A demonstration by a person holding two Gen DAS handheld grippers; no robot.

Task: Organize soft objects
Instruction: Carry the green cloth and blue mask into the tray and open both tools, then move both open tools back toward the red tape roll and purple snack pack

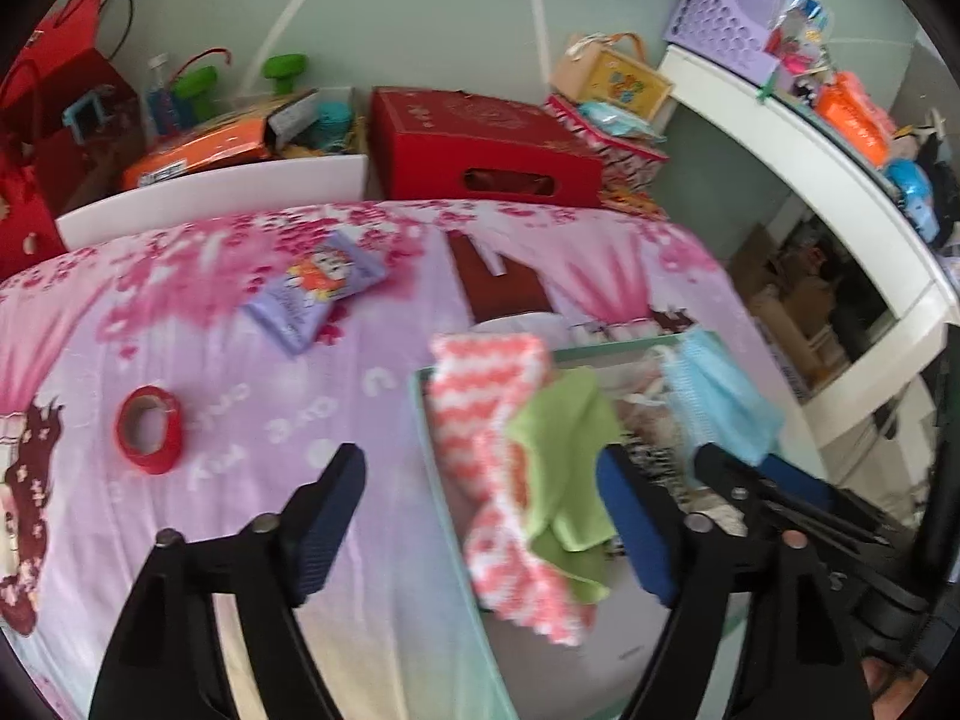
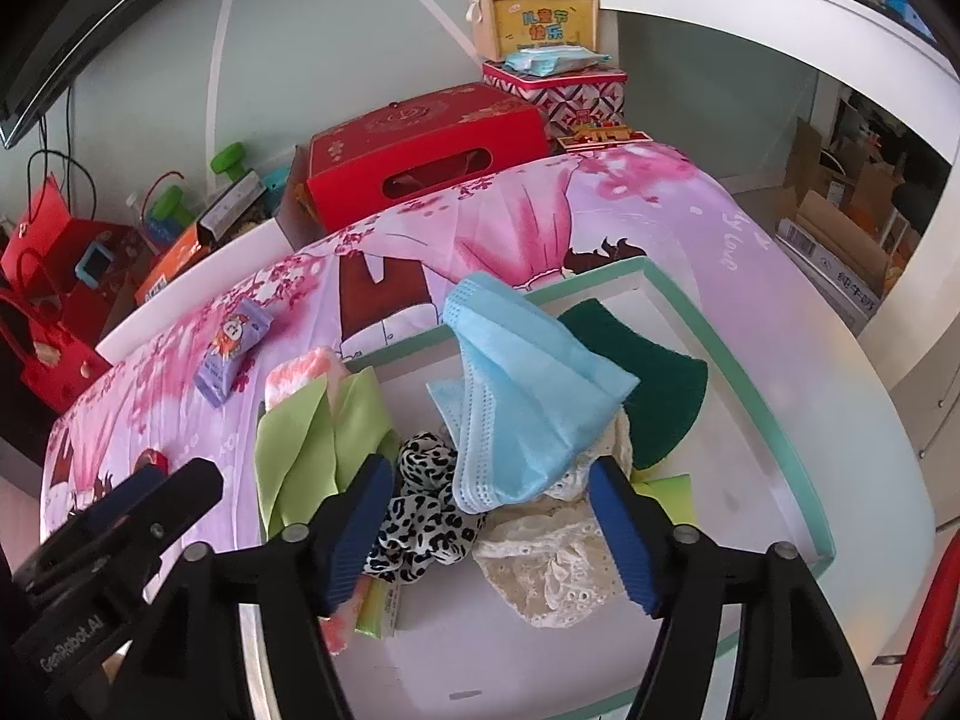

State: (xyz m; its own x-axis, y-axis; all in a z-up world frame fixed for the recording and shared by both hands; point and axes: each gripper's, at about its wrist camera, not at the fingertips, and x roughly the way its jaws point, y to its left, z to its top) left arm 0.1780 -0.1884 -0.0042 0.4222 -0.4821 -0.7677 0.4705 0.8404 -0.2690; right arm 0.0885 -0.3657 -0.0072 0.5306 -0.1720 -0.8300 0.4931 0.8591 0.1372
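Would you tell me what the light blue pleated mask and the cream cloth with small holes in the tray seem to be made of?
Light blue pleated mask: probably non-woven fabric, matte, with stitched pleats. Cream cloth with small holes: apparently cotton lace, judging by its eyelet pattern.

On the black body of the left gripper (image 2: pixel 120 516) I read "GenRobot.AI" in white. The tan carry-case with a handle (image 2: pixel 534 21) bears yellow Chinese characters, "儿童节快乐". The pink and lilac printed bedsheet (image 2: pixel 708 204) shows cursive "love". Cardboard carton (image 2: pixel 840 270) print is too small for me.
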